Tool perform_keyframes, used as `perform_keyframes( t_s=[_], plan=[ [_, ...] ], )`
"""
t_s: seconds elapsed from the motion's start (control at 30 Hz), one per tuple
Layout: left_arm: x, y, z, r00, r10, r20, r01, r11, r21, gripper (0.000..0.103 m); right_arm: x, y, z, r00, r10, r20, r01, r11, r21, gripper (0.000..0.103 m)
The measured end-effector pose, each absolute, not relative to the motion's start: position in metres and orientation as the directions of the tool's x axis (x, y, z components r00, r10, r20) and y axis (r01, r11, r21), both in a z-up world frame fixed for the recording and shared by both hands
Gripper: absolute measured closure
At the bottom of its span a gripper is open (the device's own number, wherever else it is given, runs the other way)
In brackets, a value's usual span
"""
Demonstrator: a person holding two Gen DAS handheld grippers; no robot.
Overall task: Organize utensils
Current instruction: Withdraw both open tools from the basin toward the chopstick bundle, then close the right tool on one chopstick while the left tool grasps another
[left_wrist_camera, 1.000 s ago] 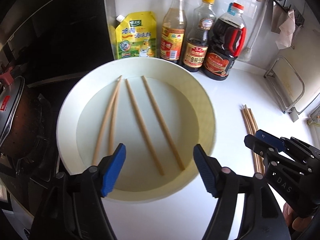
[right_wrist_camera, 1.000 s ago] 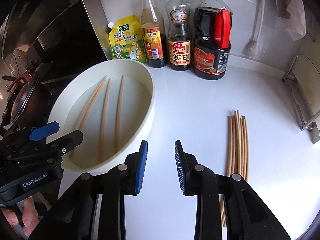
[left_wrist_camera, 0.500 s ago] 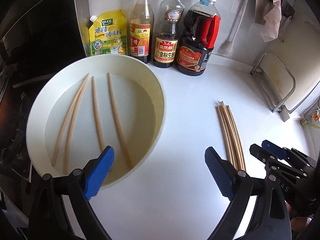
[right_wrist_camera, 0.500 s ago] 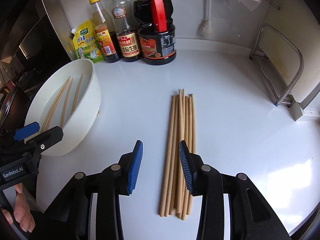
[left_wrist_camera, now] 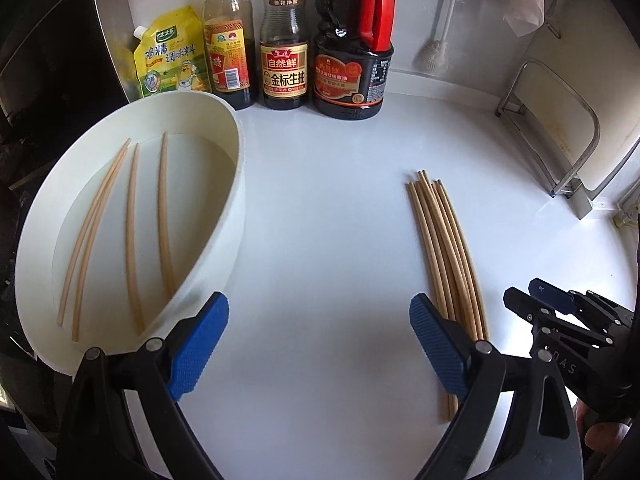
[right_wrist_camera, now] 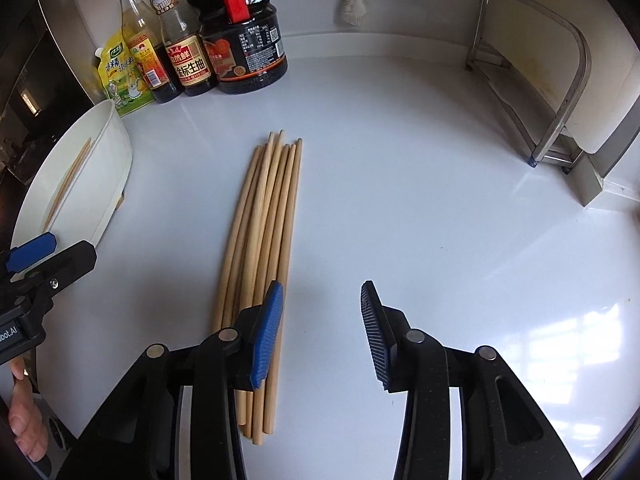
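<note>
Wooden chopstick bundle [right_wrist_camera: 264, 236] lies under right gripper [right_wrist_camera: 322, 332] left finger; both grippers released, empty.

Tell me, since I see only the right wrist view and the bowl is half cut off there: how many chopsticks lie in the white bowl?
Observer: Four chopsticks lie flat in the white bowl; the left wrist view shows them all.
Operator: Are the left tongs carrying anything?
Observer: No. The left tongs stand wide open and empty, with only white counter showing between their pads, between the bowl and the loose bundle.
</note>
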State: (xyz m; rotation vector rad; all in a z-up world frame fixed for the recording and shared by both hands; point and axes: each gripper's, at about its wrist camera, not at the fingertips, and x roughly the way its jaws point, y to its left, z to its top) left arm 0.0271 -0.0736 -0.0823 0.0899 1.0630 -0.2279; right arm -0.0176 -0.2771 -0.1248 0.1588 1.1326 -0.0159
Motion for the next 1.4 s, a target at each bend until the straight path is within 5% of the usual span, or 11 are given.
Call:
perform_keyframes(
  t_s=[0.27,1.4],
  plan=[
    [0.030,-0.089,-0.104,0.452,-0.078,-0.889,0.203,0.979,0.017,0.013,-0.010,-0.277,-0.142,0.425,0.109,-0.898,0.042,0.989,0.141,0.064],
    [0.025,-0.133,-0.135,0.391,-0.135,-0.911,0.248,0.968,-0.037,0.012,-0.012,-0.306,-0.143,0.441,0.101,-0.892,0.039,0.991,0.131,0.063]
  ],
)
